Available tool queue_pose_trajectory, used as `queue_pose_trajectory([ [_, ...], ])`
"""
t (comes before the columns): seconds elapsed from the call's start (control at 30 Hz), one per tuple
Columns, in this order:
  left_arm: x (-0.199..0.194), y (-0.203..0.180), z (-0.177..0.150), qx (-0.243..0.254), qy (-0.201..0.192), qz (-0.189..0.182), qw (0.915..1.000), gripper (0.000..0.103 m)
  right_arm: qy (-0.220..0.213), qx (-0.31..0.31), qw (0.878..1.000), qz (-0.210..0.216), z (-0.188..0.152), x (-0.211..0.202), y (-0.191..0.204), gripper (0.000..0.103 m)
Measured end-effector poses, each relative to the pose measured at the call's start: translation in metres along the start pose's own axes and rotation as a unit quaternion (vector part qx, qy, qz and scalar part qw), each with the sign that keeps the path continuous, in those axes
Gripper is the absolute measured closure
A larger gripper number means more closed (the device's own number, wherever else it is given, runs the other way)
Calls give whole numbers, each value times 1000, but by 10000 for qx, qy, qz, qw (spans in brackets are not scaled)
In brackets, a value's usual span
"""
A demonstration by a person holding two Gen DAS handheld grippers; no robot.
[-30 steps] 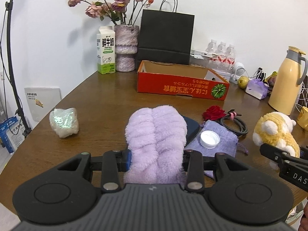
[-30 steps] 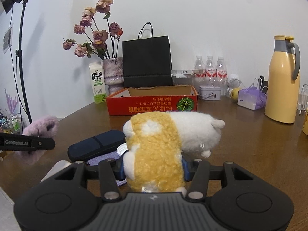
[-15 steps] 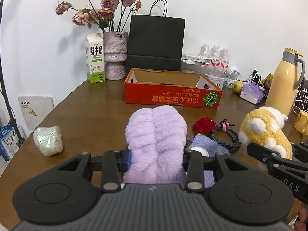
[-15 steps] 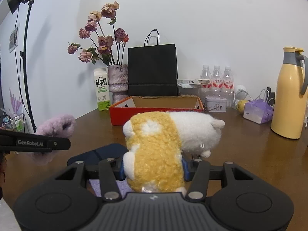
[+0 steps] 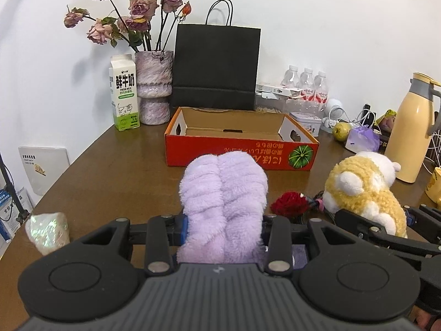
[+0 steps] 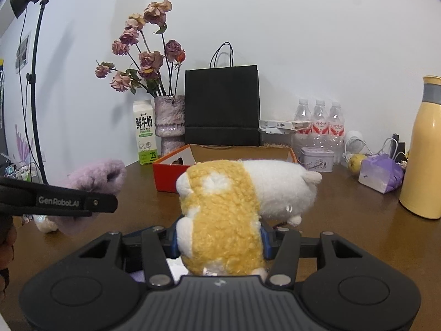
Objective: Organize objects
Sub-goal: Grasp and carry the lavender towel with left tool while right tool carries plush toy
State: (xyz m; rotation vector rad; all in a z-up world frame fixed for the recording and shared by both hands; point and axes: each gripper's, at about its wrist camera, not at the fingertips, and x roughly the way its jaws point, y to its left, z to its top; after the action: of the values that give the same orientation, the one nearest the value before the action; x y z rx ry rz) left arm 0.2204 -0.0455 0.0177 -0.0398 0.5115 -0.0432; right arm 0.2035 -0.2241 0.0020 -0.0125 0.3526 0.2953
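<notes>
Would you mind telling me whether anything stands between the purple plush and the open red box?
Nothing visible does: the purple plush, clamped in the left gripper, faces the red box across bare table.

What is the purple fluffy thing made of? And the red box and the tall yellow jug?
The purple fluffy thing looks like soft plush fabric: fuzzy, ribbed pile. The red box seems to be cardboard: brown matte inside, printed red outside, cut handle holes. The tall yellow jug looks like smooth, faintly shiny plastic or coated metal; I can't tell which.
</notes>
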Motion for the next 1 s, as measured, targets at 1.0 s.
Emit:
queue_pose_trajectory([
  [1.0, 98, -9, 85, -133, 16, 175, 9998, 64, -97, -387, 9992, 95, 67, 114, -19, 53],
])
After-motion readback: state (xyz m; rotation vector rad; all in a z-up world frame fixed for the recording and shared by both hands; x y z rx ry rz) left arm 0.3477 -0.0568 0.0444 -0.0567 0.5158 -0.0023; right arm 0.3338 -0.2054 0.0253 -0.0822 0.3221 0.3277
